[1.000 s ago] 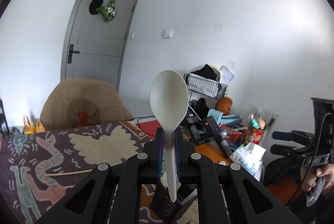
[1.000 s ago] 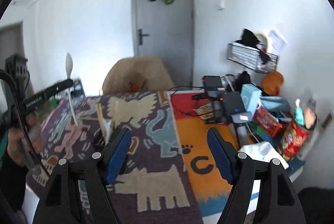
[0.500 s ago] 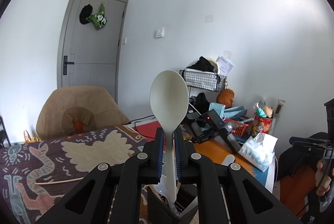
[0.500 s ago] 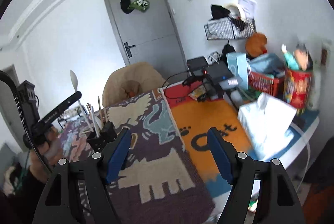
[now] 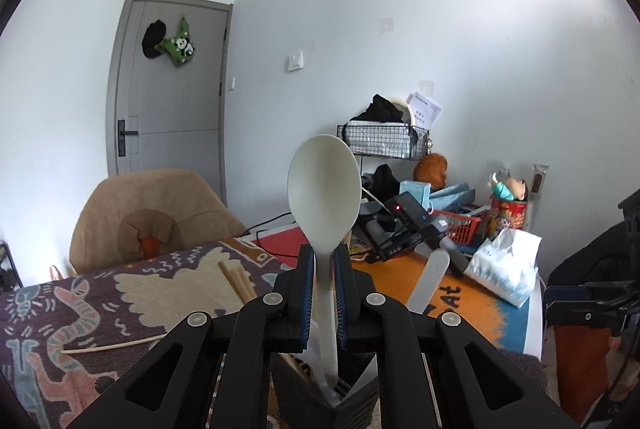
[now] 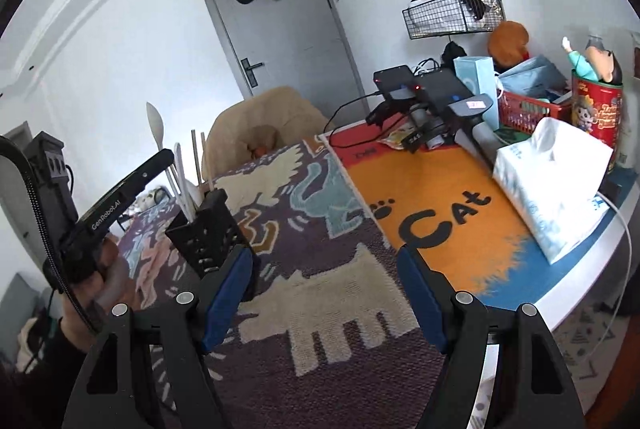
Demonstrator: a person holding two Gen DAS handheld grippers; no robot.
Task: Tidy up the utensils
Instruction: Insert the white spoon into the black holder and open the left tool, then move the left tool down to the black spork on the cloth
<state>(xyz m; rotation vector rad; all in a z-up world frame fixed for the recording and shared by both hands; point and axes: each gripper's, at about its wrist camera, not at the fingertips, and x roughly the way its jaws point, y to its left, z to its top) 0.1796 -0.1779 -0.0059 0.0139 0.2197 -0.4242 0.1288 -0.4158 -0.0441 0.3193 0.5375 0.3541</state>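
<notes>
My left gripper [image 5: 323, 293] is shut on the handle of a white spoon [image 5: 323, 185], bowl up. The handle's lower end dips into a black perforated utensil holder [image 5: 324, 395] right below the fingers. Wooden chopsticks [image 5: 238, 279] and a white utensil handle [image 5: 430, 283] stick out of the holder. In the right wrist view the holder [image 6: 206, 233] stands on the patterned mat at the left, with the spoon [image 6: 155, 127] above it in the left gripper [image 6: 166, 157]. My right gripper [image 6: 324, 293] is open and empty, just right of the holder.
A single chopstick [image 5: 116, 343] lies on the animal-patterned mat [image 6: 320, 293]. A tissue pack [image 6: 560, 185], red tin [image 6: 596, 109], red basket [image 6: 528, 107], black devices with cables [image 6: 424, 89] and a wire shelf [image 6: 452, 13] crowd the right side. A tan chair [image 5: 148, 213] stands behind the table.
My left gripper has lowered the spoon so its handle end now enters the holder. The right gripper has swung down and toward the holder, staying open.
</notes>
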